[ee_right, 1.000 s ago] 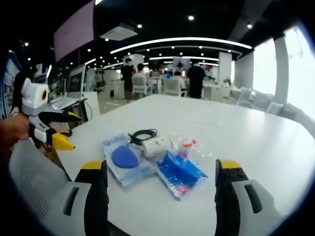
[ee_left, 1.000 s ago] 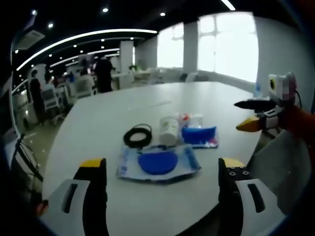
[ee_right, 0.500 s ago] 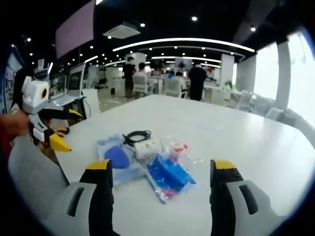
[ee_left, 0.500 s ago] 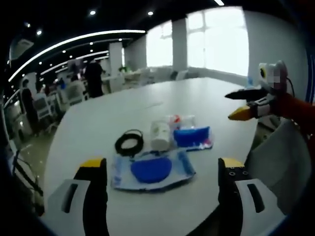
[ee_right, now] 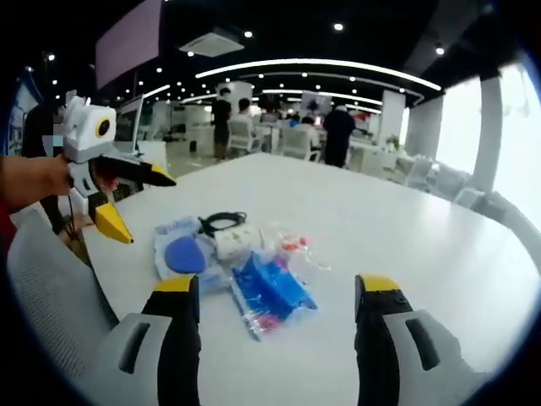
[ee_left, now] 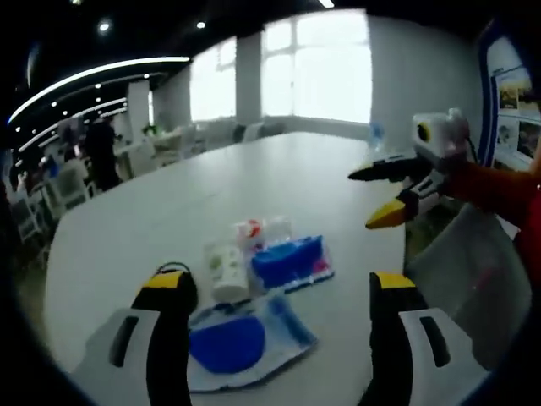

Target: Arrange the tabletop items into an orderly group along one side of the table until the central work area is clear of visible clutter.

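In the left gripper view, the left tongs (ee_left: 275,292) are spread wide and hold nothing. The things lie close together on the white table (ee_left: 169,203), just ahead of them. A clear bag with a blue disc (ee_left: 241,342) lies between the tips. Past it sit a white bottle (ee_left: 225,271) and a blue pack (ee_left: 289,260). The right tongs (ee_left: 380,196) hang over the table edge, spread apart and empty.

In the right gripper view, the right tongs (ee_right: 279,292) are wide too. The blue pack (ee_right: 270,292) lies between the tips. A black cable (ee_right: 221,222) lies farther off. The left tongs (ee_right: 135,203) hang off to one side.
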Demonstrator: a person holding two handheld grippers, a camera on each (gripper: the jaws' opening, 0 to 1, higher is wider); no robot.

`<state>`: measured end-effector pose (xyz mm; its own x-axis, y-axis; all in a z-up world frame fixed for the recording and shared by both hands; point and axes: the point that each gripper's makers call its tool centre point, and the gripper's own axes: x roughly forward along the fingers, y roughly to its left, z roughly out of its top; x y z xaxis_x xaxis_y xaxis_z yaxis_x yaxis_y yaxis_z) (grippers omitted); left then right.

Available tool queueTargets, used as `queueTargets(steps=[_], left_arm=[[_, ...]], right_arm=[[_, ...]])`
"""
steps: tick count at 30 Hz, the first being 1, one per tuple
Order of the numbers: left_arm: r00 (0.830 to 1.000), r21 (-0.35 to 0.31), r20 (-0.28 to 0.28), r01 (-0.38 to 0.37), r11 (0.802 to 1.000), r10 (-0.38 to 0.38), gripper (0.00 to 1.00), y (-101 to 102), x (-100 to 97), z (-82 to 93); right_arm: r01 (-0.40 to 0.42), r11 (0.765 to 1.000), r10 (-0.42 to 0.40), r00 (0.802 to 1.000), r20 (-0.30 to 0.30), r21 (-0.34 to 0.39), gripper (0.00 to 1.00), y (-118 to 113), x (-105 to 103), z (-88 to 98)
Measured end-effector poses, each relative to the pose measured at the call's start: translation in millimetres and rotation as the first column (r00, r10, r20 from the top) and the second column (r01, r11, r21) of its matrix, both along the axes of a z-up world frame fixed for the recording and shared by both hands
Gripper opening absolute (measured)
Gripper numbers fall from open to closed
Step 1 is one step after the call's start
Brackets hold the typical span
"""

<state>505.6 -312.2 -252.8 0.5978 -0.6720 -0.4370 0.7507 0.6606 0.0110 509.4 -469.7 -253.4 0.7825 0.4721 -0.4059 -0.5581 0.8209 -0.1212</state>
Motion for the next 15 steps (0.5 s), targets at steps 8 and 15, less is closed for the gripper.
queueTargets(steps=[8, 15], left_arm=[[0.997, 0.004, 0.011, 0.082, 0.997, -0.082, 0.78, -22.2, 20.6, -5.9], [0.988, 0.059, 0.007, 0.152, 0.987, -0.152, 0.72, -38.1, 33.4, -25.4]], right_arm=[[-0.012, 1.0, 0.012, 1.0, -0.013, -0.003, 0.71, 1.0, 4.9, -5.0], [-0.027, 0.999, 0.027, 0.999, -0.033, -0.017, 0.66, 0.6, 9.7, -11.9]])
